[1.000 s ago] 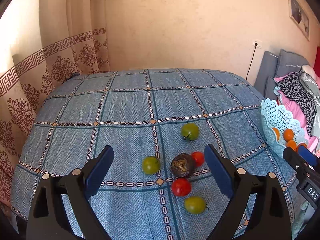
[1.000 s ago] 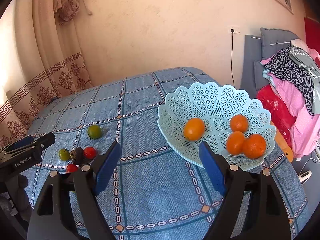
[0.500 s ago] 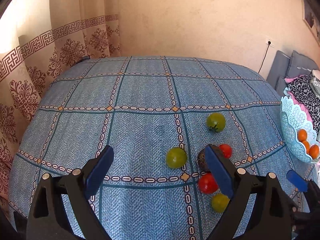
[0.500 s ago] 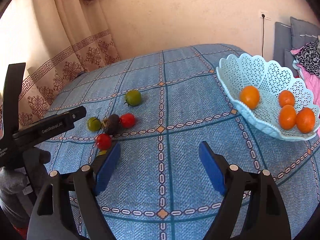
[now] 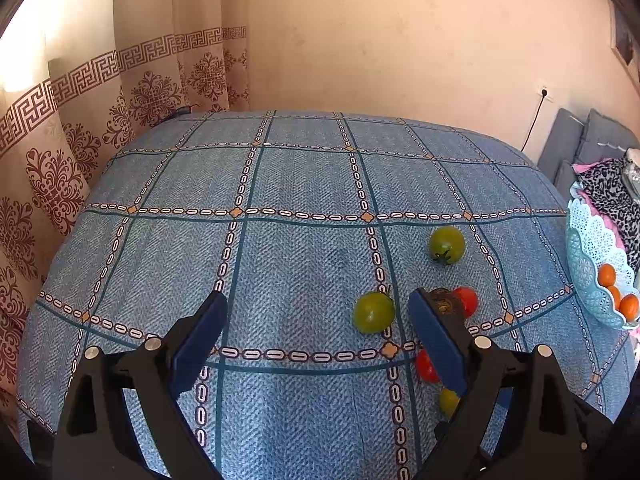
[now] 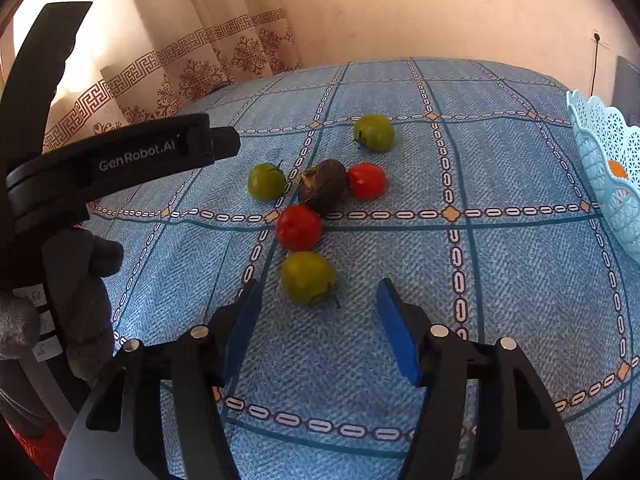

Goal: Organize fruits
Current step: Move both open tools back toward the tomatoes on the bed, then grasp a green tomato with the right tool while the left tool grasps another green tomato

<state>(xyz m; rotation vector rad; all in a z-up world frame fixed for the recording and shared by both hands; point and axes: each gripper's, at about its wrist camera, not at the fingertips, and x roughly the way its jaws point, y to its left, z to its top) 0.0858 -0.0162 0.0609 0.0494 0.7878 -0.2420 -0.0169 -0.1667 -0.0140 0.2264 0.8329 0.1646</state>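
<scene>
Several tomatoes lie on the blue checked cloth. In the right wrist view a yellow-green tomato (image 6: pixel 308 278) sits just ahead of my open, empty right gripper (image 6: pixel 318 292). Behind it are a red tomato (image 6: pixel 298 227), a dark brown fruit (image 6: pixel 322 186), another red tomato (image 6: pixel 366 180) and two green tomatoes (image 6: pixel 266 181) (image 6: pixel 373 132). My left gripper (image 5: pixel 316 308) is open and empty, left of the cluster; a green tomato (image 5: pixel 374 312) lies near its right finger. The brown fruit (image 5: pixel 446 300) is partly hidden behind that finger. The light blue basket (image 5: pixel 588 256) holds oranges (image 5: pixel 607 274).
The basket's rim (image 6: pixel 600 148) shows at the right edge of the right wrist view. Patterned curtains (image 5: pixel 80 128) hang along the left of the table, a plain wall behind. A sofa with clothes (image 5: pixel 608 184) stands at the far right. The left gripper's body (image 6: pixel 120 160) reaches in from the left.
My right gripper has swung left from the basket to the tomato cluster and come close to the yellow-green tomato. My left gripper has shifted left, so the fruits now sit to its right.
</scene>
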